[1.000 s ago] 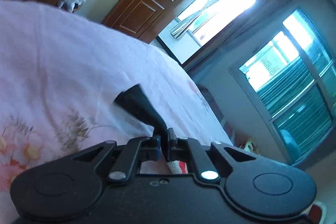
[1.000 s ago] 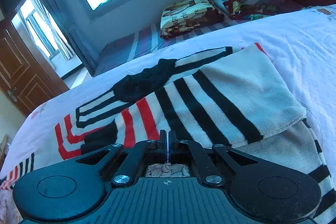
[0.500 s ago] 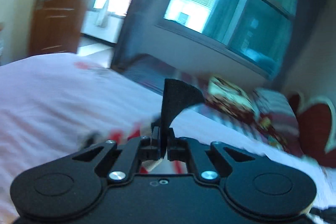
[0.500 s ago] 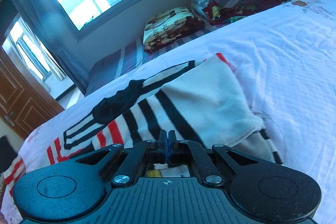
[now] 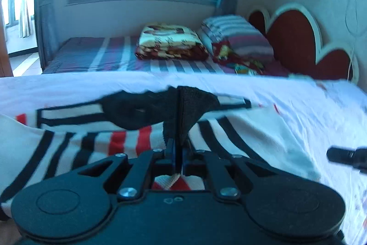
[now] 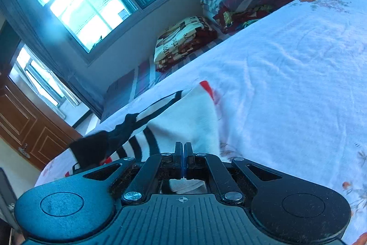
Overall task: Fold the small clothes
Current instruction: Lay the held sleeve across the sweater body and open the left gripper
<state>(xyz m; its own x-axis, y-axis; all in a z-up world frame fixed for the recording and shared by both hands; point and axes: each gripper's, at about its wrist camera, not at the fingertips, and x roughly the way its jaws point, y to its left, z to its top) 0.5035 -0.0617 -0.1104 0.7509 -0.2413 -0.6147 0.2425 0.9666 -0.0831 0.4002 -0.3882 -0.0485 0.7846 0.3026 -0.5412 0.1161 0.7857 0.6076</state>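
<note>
A cream sweater (image 5: pixel 247 141) with black and red stripes and a black collar (image 5: pixel 137 109) lies on the white bedsheet (image 5: pixel 298 102). My left gripper (image 5: pixel 178 148) is shut on a black cuff of the sweater, which sticks up between its jaws. My right gripper (image 6: pixel 184 153) is shut on the sweater's near edge (image 6: pixel 188 121), with cloth showing under the jaws. The right gripper's tip also shows at the right edge of the left wrist view (image 5: pixel 346 156).
A folded patterned blanket (image 5: pixel 169 41) and a striped pillow (image 5: pixel 236 38) lie on a striped mattress (image 5: pixel 103 54) beyond the bed. A red headboard (image 5: pixel 296 43) stands at the right. A window (image 6: pixel 82 4) and a wooden door (image 6: pixel 25 123) are behind.
My left gripper has swung round from the bare sheet to above the sweater, carrying the black cuff. My right gripper has pulled back and tilted, dragging the sweater's edge.
</note>
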